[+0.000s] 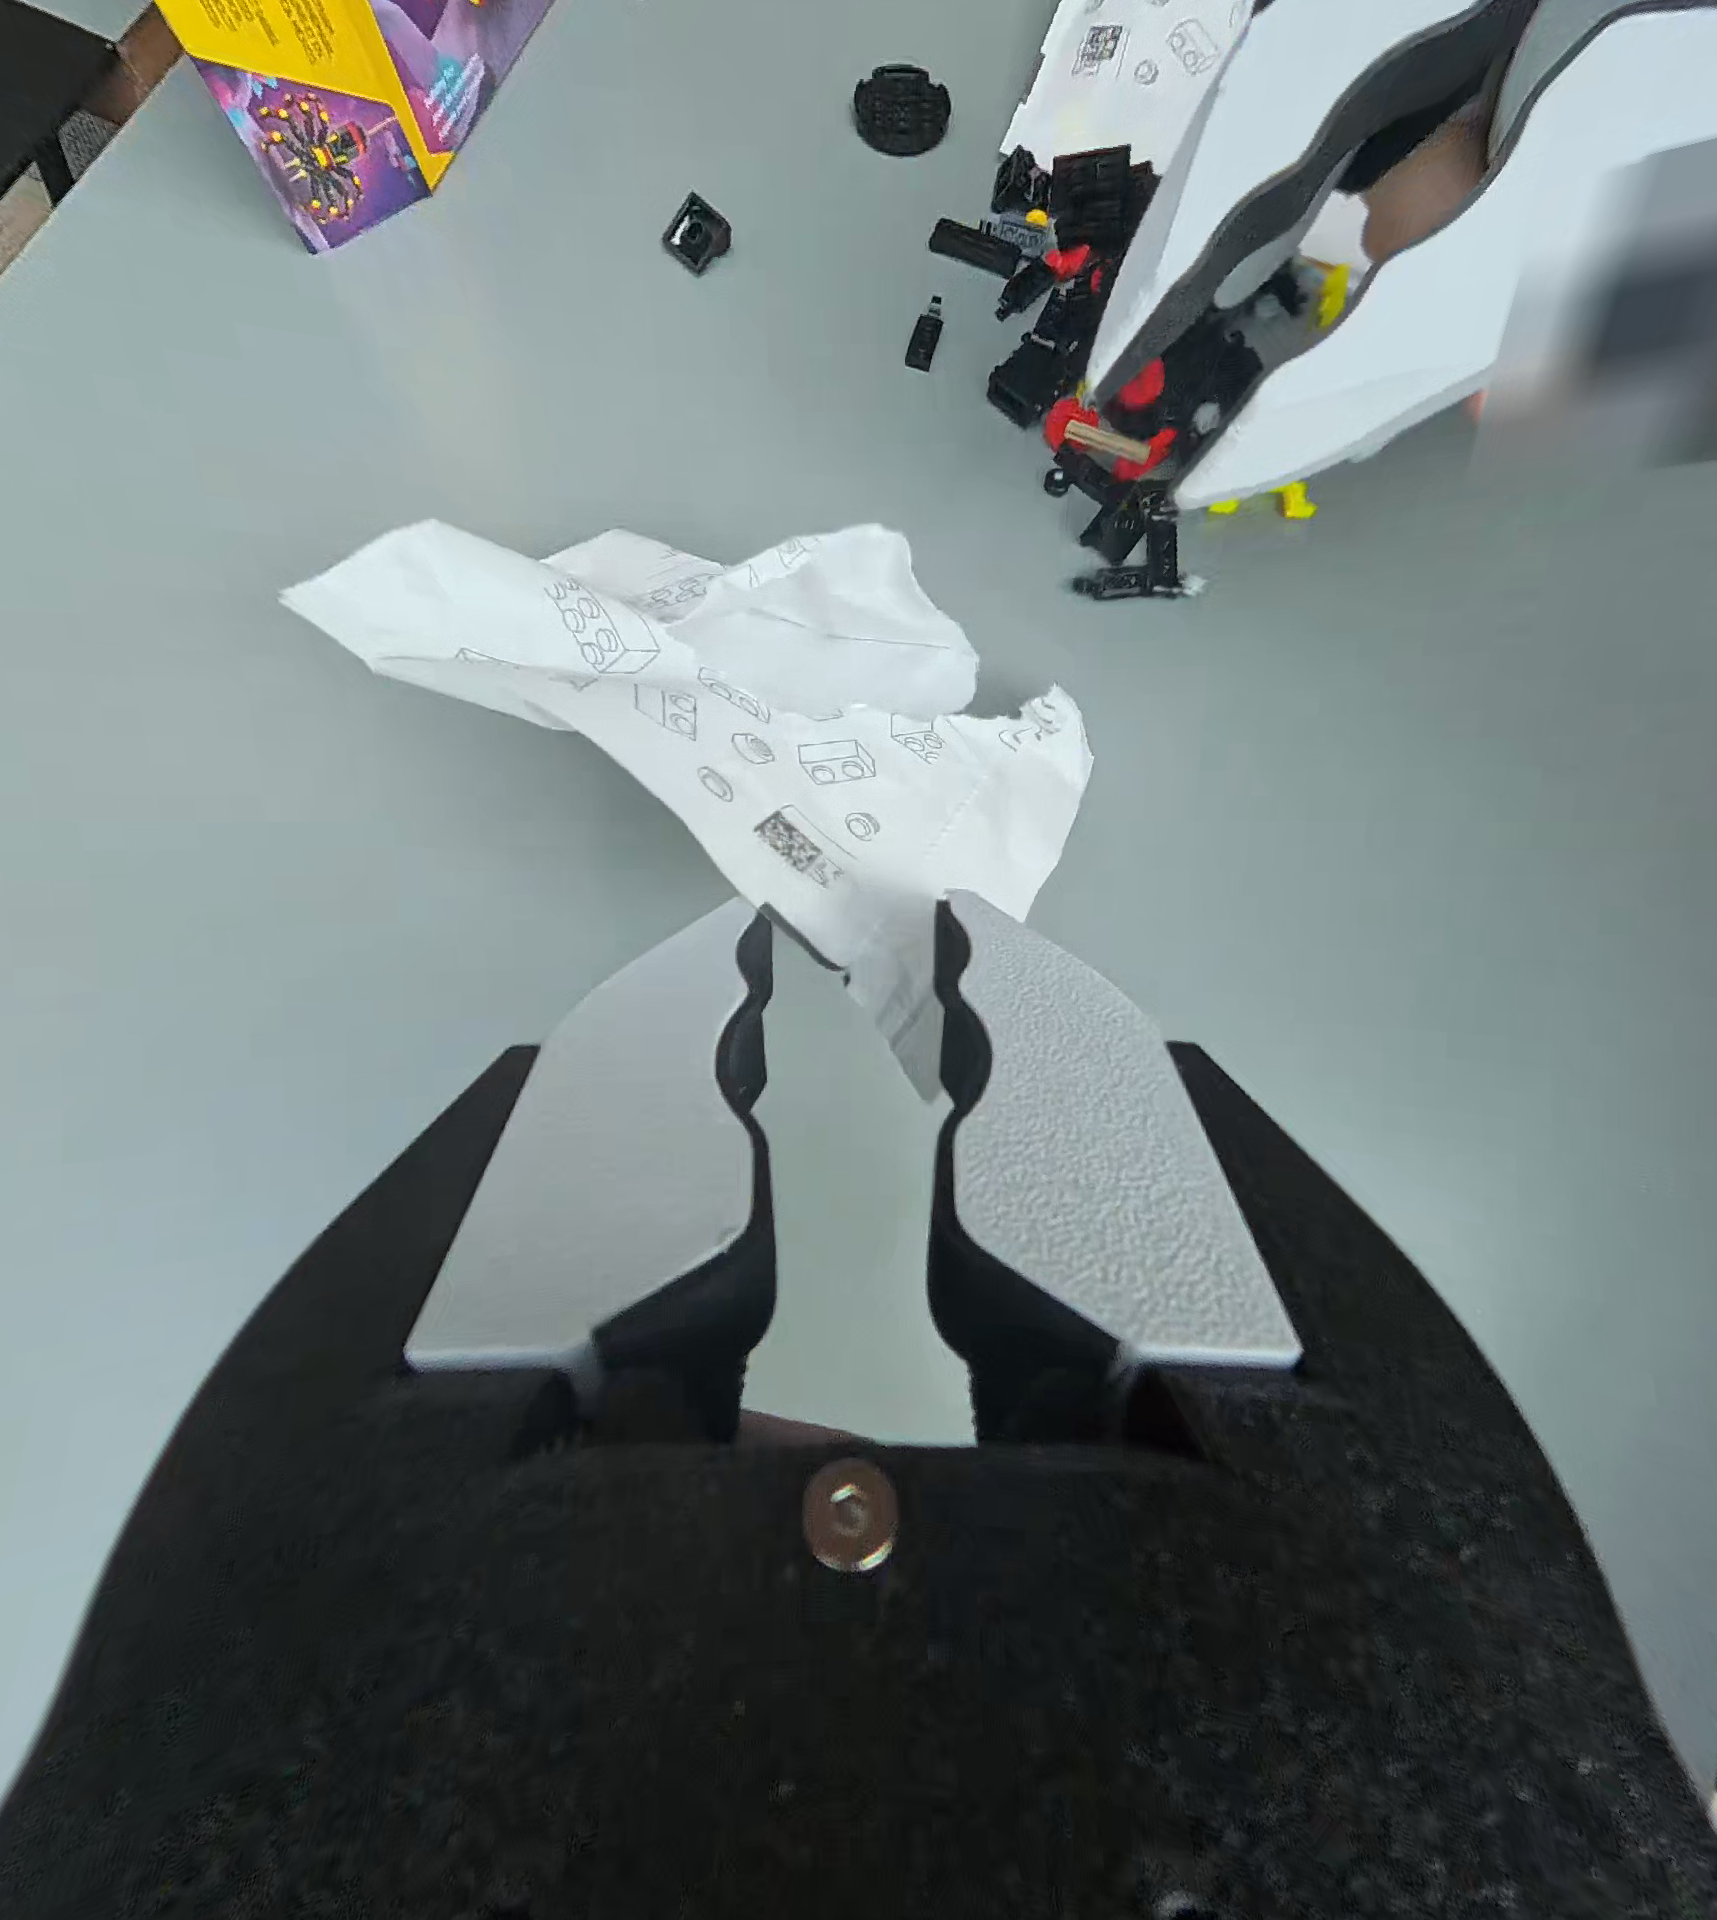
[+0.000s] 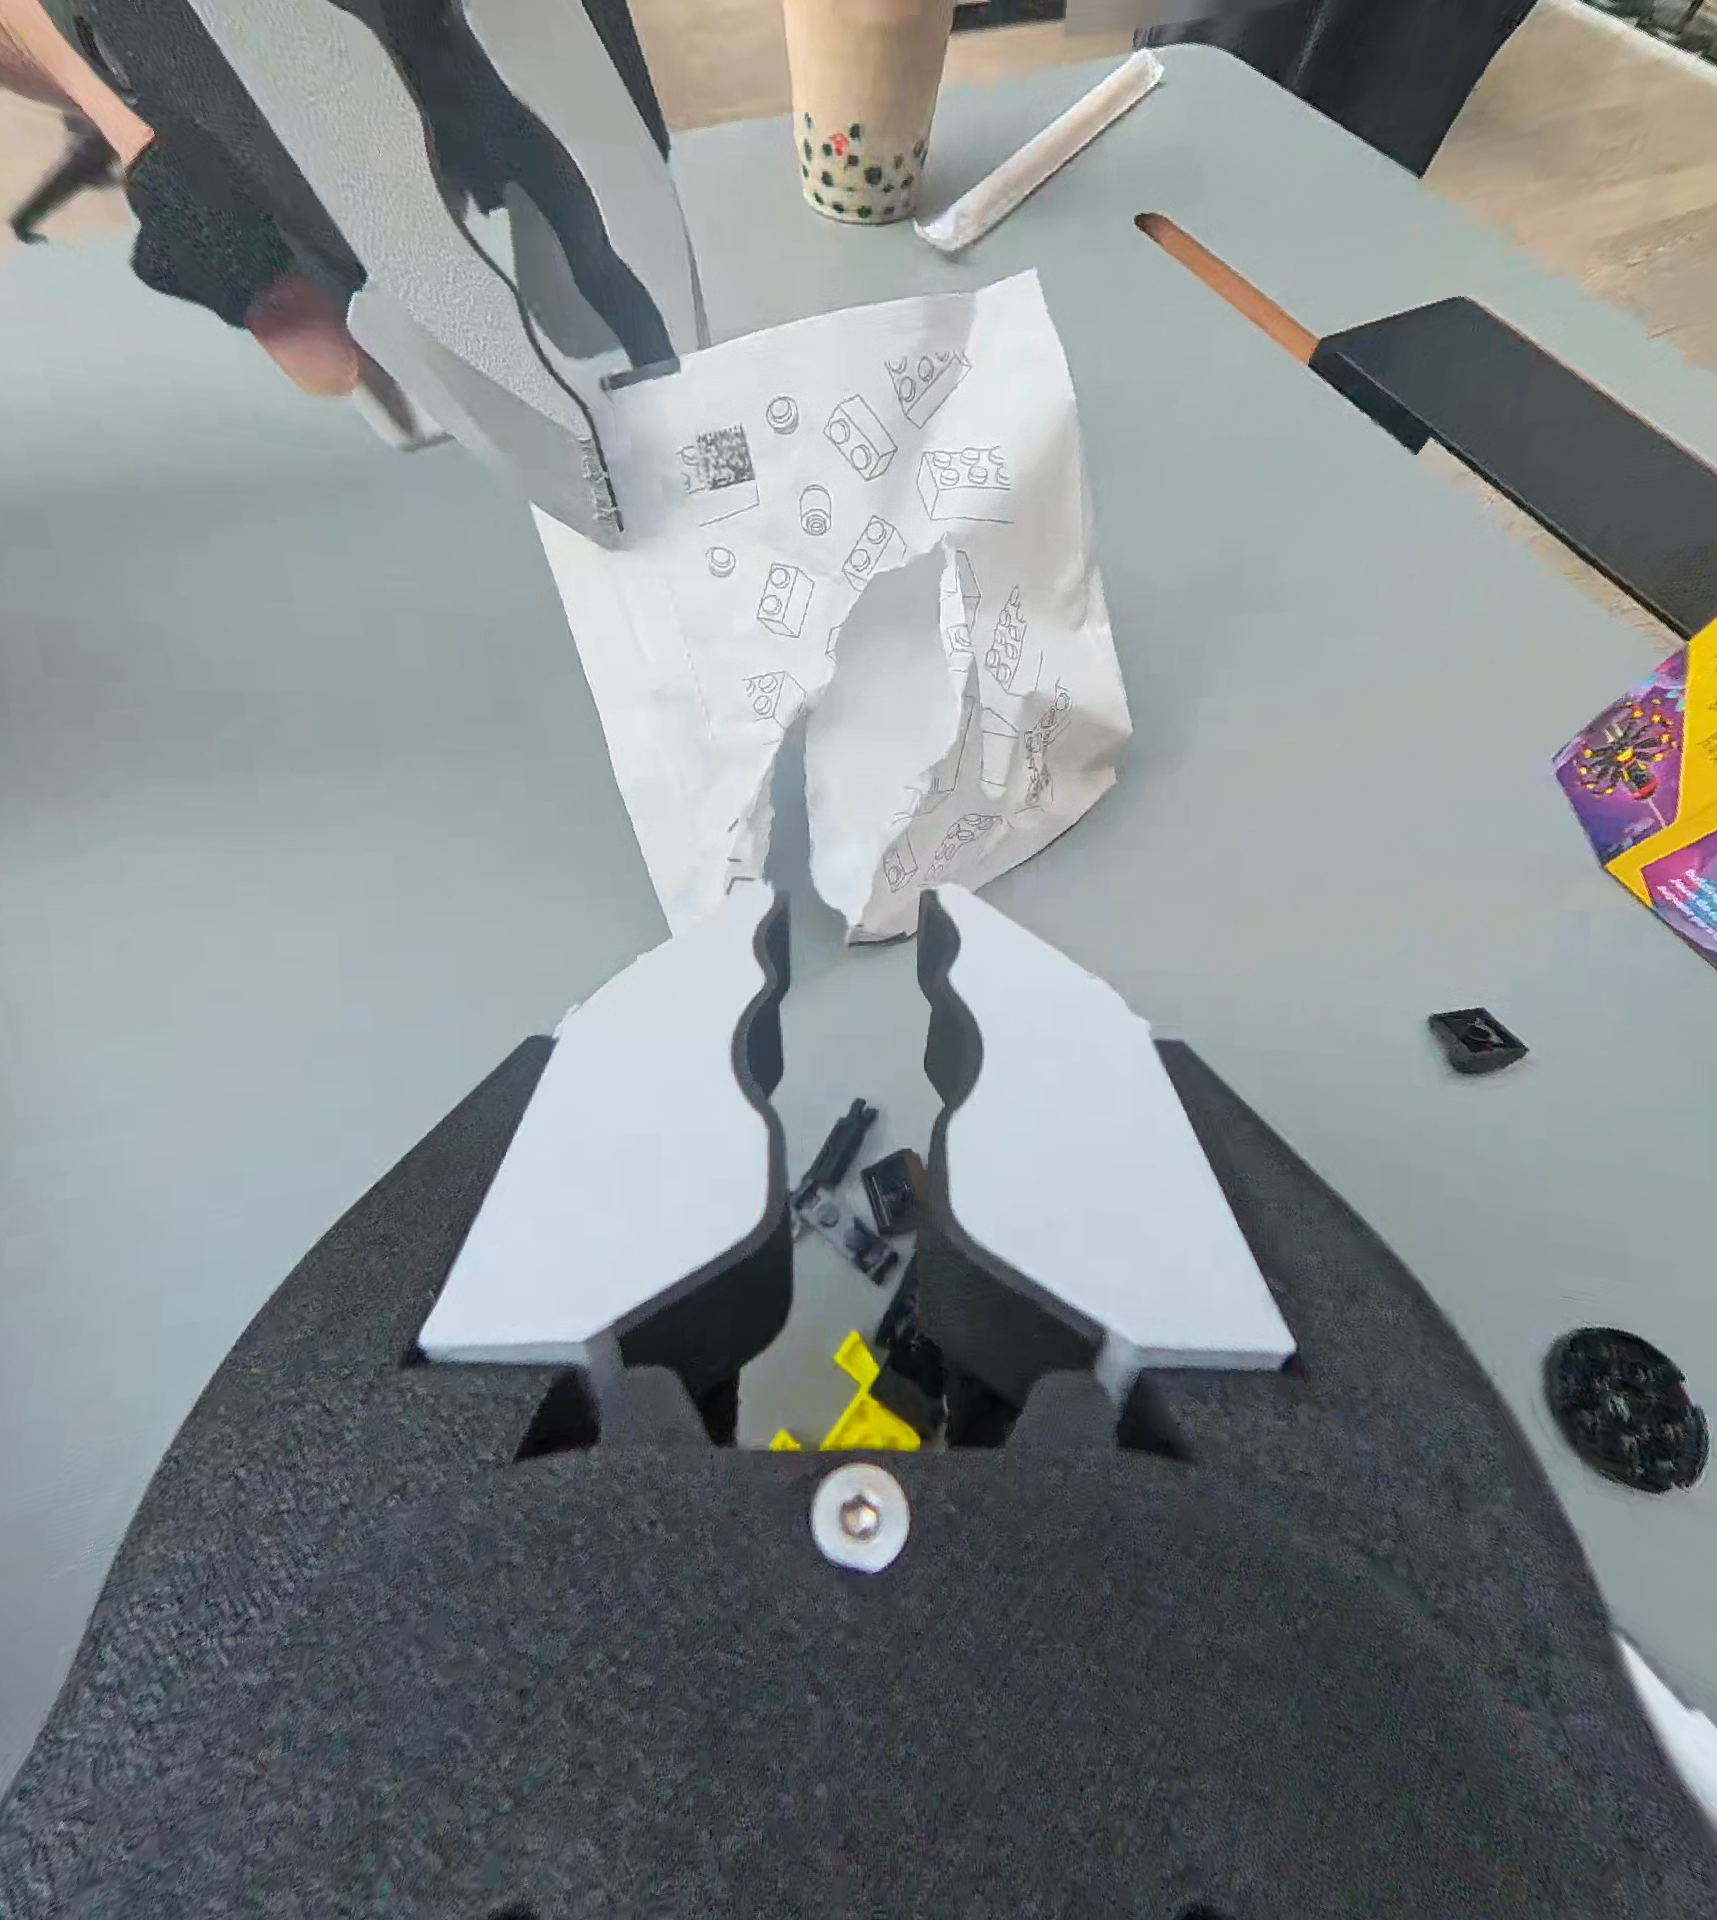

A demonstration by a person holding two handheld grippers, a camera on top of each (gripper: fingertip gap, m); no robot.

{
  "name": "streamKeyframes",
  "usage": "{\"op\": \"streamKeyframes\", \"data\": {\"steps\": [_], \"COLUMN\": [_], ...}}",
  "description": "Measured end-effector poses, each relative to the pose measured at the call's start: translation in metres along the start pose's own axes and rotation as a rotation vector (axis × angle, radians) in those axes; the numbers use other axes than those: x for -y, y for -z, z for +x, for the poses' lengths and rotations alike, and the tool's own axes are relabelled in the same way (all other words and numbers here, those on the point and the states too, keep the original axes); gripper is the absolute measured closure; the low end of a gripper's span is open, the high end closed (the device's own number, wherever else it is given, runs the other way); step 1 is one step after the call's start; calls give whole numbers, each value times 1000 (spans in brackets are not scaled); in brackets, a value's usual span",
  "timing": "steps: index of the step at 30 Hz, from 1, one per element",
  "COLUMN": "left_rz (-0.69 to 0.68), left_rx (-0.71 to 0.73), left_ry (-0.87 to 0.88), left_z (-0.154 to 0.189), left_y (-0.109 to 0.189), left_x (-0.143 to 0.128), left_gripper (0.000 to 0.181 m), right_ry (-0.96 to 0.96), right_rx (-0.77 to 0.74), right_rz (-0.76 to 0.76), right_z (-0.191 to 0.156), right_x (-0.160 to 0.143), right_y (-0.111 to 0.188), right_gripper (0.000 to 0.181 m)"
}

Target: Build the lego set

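A torn white paper bag (image 1: 729,686) printed with brick outlines lies crumpled on the grey table (image 1: 210,935). My left gripper (image 1: 852,914) is open, and one corner of the bag sits between its jaws against the right finger. In the right wrist view the bag (image 2: 895,499) is ahead, with the left gripper (image 2: 625,447) at its far-left corner. My right gripper (image 2: 854,904) is open and empty, hovering over a pile of black, red and yellow Lego pieces (image 2: 854,1195). The left wrist view shows that right gripper (image 1: 1140,447) over the pile (image 1: 1051,312).
The purple and yellow Lego box (image 1: 355,104) (image 2: 1716,779) stands at the table's side. Loose black pieces lie apart: a round plate (image 1: 901,109) (image 2: 1623,1408), a slope (image 1: 696,234) (image 2: 1477,1039), a small part (image 1: 923,332). A bubble tea cup (image 2: 859,135) and wrapped straw (image 2: 1041,145) sit far back. There is about 11 cm between the tips of the two grippers.
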State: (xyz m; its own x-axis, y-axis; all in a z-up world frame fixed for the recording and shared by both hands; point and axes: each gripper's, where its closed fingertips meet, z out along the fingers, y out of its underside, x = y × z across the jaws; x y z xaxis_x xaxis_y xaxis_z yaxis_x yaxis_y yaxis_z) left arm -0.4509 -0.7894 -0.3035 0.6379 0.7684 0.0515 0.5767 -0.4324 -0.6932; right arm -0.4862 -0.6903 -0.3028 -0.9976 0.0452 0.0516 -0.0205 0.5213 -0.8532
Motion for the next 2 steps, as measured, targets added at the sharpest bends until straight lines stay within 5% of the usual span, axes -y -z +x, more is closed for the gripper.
{"op": "streamKeyframes", "data": {"steps": [2], "left_rz": [-75], "left_rx": [46], "left_ry": [-21], "left_z": [-5], "left_y": [8], "left_x": [-12], "left_gripper": [147], "right_ry": [13], "right_rx": [5], "right_rz": [-3], "right_z": [-4], "right_x": [1], "right_y": [-8], "right_gripper": [162]}}
